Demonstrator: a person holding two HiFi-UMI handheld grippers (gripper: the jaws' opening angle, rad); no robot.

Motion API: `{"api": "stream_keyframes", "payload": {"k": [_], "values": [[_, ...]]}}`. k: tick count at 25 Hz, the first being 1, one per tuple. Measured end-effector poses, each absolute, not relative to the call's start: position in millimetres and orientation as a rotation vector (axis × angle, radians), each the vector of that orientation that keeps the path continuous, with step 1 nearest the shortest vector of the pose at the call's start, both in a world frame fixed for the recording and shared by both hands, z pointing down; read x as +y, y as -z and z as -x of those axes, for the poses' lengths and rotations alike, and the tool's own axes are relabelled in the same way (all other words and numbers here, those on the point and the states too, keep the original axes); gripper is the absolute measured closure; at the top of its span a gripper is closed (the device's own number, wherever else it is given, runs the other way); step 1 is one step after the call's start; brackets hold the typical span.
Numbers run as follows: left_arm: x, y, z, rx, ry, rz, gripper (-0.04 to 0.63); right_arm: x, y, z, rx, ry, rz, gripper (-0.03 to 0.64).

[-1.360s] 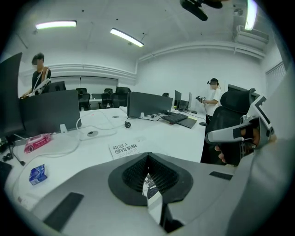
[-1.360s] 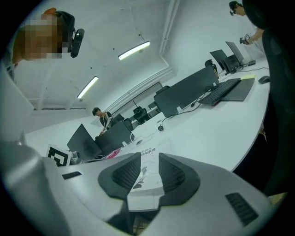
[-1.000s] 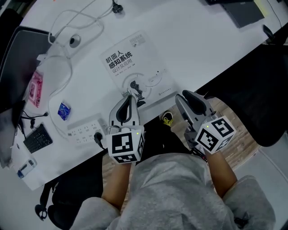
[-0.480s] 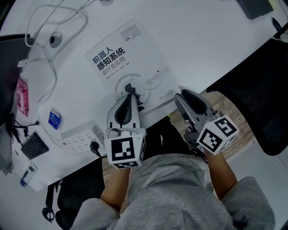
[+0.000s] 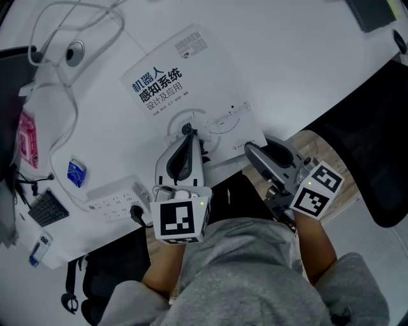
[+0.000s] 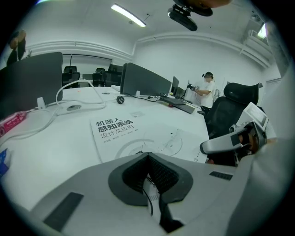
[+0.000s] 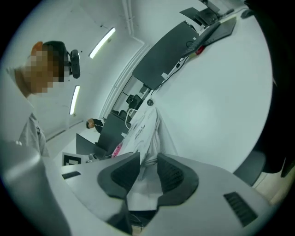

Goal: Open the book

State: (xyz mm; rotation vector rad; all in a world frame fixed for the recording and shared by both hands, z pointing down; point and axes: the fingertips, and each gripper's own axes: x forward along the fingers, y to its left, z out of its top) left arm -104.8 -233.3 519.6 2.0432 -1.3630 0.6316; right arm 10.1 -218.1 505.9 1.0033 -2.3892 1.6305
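Note:
A white book (image 5: 185,83) with a dark printed title lies closed on the white desk (image 5: 287,57). My left gripper (image 5: 187,132) is shut, its tips resting over the book's near edge by the dark cover picture; in the left gripper view the book (image 6: 133,138) lies just beyond the joined pads (image 6: 147,156). My right gripper (image 5: 250,148) is at the book's near right corner, rolled onto its side. In the right gripper view its jaws (image 7: 148,166) stand apart, with the book's white edge (image 7: 146,126) running between the pads.
A white power strip (image 5: 115,194), a blue packet (image 5: 75,173), a pink packet (image 5: 25,137) and looping cables (image 5: 70,95) lie left of the book. A dark device (image 5: 376,13) sits at the far right. Monitors (image 6: 147,80) stand behind; a black chair (image 5: 376,127) is on the right.
Both grippers have sunk toward the book's near edge. The right gripper rolled onto its side and its tips came in at the book's near right corner.

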Motion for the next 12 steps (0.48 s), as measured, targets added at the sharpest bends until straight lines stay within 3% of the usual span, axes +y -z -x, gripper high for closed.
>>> {"api": "stream_keyframes", "payload": {"k": [6, 12], "values": [[-234, -518, 104, -1.377, -0.622, -2.064, 0.586, -222, -504, -1, -2.378, -1.709, -0.985, 0.492], [-236, -518, 103, -1.403, -0.601, -2.093, 0.586, -221, -511, -8, -2.336, -1.644, -1.192, 0.549]]}}
